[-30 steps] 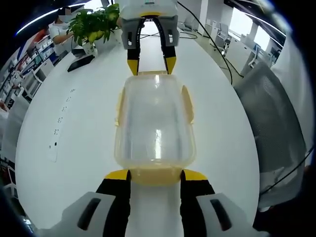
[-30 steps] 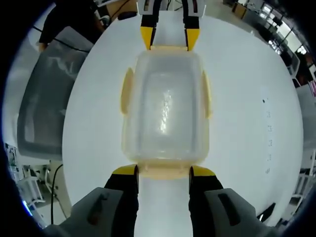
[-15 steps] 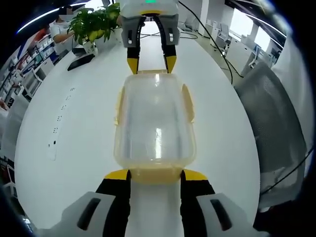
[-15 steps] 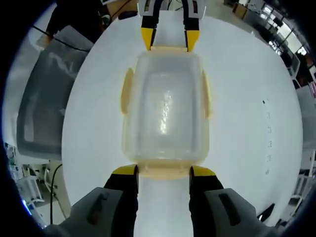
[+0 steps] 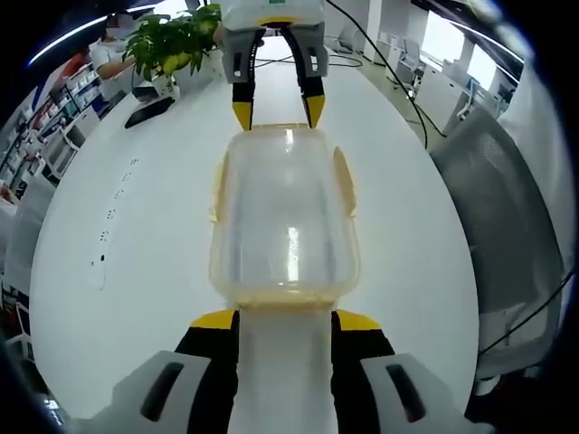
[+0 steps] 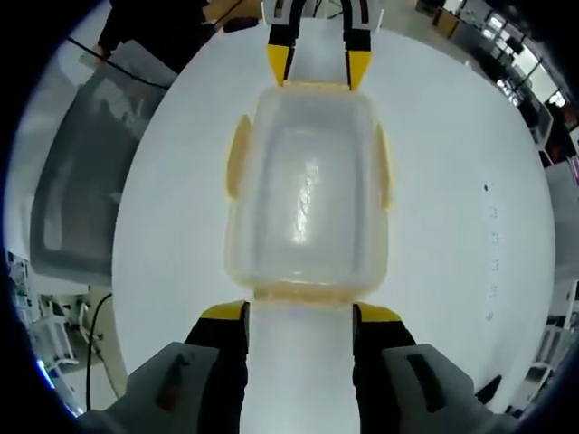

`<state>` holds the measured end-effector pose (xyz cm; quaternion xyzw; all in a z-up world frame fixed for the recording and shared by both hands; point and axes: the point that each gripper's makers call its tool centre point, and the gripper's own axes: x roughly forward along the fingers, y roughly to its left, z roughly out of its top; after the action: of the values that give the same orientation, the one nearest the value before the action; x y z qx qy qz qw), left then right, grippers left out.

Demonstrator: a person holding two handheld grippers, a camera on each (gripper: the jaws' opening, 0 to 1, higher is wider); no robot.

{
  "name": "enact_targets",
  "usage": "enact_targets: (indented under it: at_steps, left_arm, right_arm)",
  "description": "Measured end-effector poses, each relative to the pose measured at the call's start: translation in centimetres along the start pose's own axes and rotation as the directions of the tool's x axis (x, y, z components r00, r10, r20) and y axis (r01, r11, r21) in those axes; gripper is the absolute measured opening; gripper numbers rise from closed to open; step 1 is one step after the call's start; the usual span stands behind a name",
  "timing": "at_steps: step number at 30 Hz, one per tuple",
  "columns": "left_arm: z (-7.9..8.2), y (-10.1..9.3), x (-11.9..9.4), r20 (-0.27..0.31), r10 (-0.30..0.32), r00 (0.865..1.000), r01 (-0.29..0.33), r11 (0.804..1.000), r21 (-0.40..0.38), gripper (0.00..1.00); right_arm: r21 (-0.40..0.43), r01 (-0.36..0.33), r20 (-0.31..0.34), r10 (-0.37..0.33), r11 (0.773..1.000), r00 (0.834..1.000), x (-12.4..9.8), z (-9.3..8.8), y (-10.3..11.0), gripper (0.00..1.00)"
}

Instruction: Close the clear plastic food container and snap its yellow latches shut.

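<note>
The clear plastic container lies lid-on on the white table, lengthwise between my two grippers. Yellow latches stick out from its long sides, and a yellow edge runs along each short end. My left gripper stands open just short of the near end, with only white table between its yellow-tipped jaws. My right gripper faces it at the far end, open as well. In the right gripper view the container fills the middle. My right gripper is below it and the left gripper above.
A potted plant, a dark flat device and a seated person are at the table's far left. Cables run along the far right. A grey mesh chair stands beside the table, also in the right gripper view.
Both grippers have drawn back a little from the container's ends. The yellow end latches that lay between the jaw tips now sit just beyond them.
</note>
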<state>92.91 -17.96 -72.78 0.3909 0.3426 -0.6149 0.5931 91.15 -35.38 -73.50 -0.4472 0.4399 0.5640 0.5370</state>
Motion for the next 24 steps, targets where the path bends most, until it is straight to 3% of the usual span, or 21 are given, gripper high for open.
enact_targets:
  at_steps: [16, 24]
  left_arm:
    - [0.3, -0.5, -1.2, -0.009, 0.015, 1.0, -0.015, 1.0, -0.004, 0.35]
    - [0.7, -0.5, -2.3, -0.001, 0.051, 0.999, -0.051, 0.998, -0.046, 0.34]
  right_arm:
    - [0.014, 0.029, 0.006, -0.029, 0.999, 1.0, -1.1, 0.5, 0.1, 0.38]
    - [0.085, 0.07, 0.066, -0.075, 0.994, 0.995, -2.3, 1.2, 0.0, 0.37]
